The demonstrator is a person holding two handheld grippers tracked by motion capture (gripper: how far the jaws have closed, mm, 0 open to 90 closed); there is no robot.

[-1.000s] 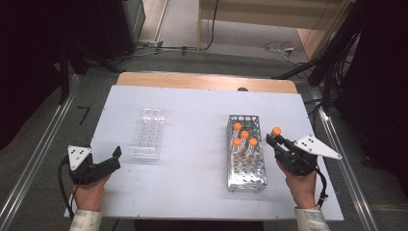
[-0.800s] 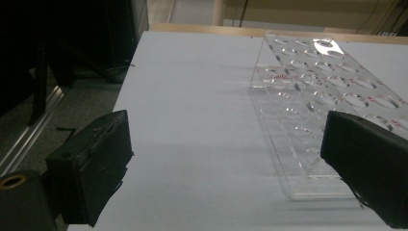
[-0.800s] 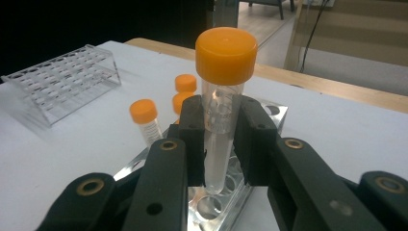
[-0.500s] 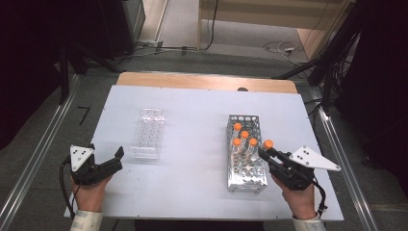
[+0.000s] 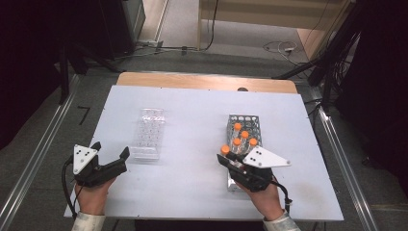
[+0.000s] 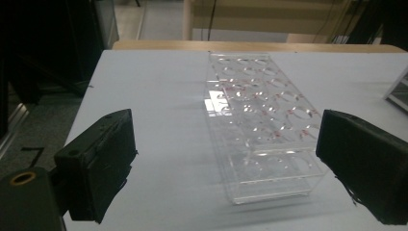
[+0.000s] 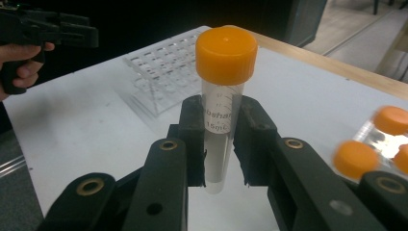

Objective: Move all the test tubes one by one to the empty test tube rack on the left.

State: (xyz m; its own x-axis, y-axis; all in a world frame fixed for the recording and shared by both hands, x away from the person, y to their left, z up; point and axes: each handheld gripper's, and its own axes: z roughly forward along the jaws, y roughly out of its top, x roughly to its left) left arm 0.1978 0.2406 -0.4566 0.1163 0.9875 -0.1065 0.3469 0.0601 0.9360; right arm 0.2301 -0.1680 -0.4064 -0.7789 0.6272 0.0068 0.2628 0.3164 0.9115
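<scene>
My right gripper (image 5: pixel 224 157) is shut on a clear tube with an orange cap (image 5: pixel 225 149), held upright at the near left corner of the metal rack (image 5: pixel 250 120). In the right gripper view the pads (image 7: pixel 193 130) clamp the tube (image 7: pixel 222 110) below its cap. Several orange-capped tubes (image 5: pixel 245 134) stand in the metal rack. My left gripper (image 5: pixel 111 149) is open; its jaws have just been closing slightly and nothing is between them. The empty clear rack (image 5: pixel 149 132) lies just ahead of it, and in the left gripper view the clear rack (image 6: pixel 260 125) sits beyond the two wide-set jaws.
The white table (image 5: pixel 192 115) has a wooden strip (image 5: pixel 207 82) along its far edge. Metal rails (image 5: pixel 337 144) run along both sides, with cables on the floor behind. In the right gripper view the left hand and its gripper (image 7: pixel 48 29) show at the top left.
My right gripper has carried the tube left and toward the near edge, from the metal rack's right side to its near left corner. My left gripper has shifted slightly toward the clear rack.
</scene>
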